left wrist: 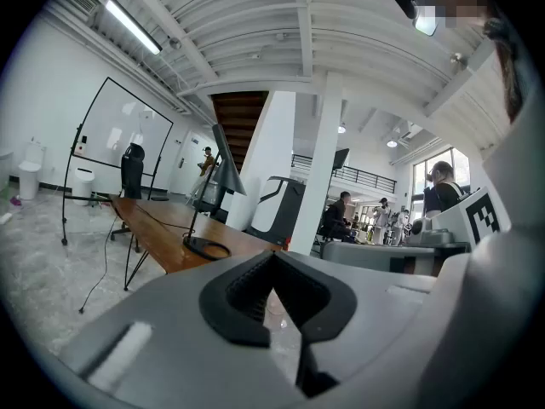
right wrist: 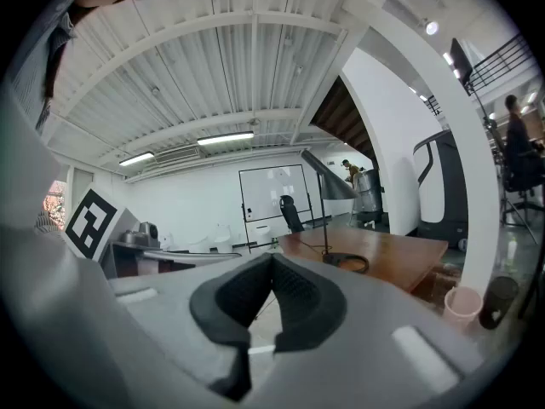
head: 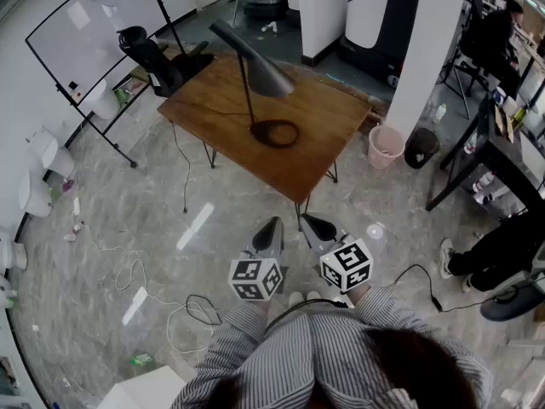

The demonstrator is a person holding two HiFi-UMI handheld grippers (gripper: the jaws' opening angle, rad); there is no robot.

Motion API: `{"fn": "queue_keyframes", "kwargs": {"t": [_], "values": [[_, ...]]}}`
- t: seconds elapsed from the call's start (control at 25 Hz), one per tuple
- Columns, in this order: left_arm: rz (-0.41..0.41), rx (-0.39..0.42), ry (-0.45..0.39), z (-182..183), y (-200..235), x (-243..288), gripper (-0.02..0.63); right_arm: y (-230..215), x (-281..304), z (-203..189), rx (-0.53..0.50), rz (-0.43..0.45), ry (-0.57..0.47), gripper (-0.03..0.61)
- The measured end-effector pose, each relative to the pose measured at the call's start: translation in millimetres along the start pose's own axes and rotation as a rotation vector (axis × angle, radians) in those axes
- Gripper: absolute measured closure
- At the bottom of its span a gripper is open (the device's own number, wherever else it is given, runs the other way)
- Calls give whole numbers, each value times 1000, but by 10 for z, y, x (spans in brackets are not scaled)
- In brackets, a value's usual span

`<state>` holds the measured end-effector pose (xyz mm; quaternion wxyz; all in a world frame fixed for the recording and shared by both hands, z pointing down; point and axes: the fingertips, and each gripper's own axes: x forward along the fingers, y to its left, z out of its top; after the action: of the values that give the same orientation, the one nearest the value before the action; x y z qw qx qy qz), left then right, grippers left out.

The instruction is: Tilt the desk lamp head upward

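The desk lamp [head: 254,65] stands on a wooden table [head: 315,156], with a dark cone head sloping down to the right, a thin stem and a ring base [head: 274,133]. Both grippers hover over the floor well short of the table's near corner, touching nothing. My left gripper [head: 271,228] is shut and empty; my right gripper [head: 317,226] beside it is also shut and empty. In the left gripper view the lamp [left wrist: 223,173] is far beyond the closed left gripper [left wrist: 273,256]. The right gripper view shows the lamp [right wrist: 328,183] far past the closed right gripper [right wrist: 272,259].
A whiteboard [head: 94,32] and a black office chair [head: 153,58] stand left of the table. A pink bin [head: 385,146], a black bin [head: 421,147] and a white pillar [head: 426,49] are to its right. Cables [head: 153,296] trail on the floor. A person [head: 502,245] sits at the right.
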<state>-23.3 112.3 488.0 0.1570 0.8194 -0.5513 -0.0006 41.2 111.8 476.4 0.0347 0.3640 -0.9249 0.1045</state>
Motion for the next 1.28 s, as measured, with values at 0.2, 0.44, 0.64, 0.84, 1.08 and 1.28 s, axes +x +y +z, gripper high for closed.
{"fn": "queue_keyframes", "kwargs": {"t": [0.2,0.44,0.64,0.84,1.08,1.28], "values": [[-3,29,2,7,25,5,612,5,53,-44,2,3,15,577],[-11,36,12,-15,19,34,612,-28,62,-35,-3,-3,15,577],[-5,31,8,-19,54,66,612,-46,90,-58,21,10,9,577],[-47,-24,-1,24,65,157,611,-93,75,123,17,31,-78,577],[-9,-5,-3,103,189,423,611,-262,166,223,-36,67,-84,575],[29,-12,-26,221,511,685,611,-396,487,156,-59,87,-42,575]]}}
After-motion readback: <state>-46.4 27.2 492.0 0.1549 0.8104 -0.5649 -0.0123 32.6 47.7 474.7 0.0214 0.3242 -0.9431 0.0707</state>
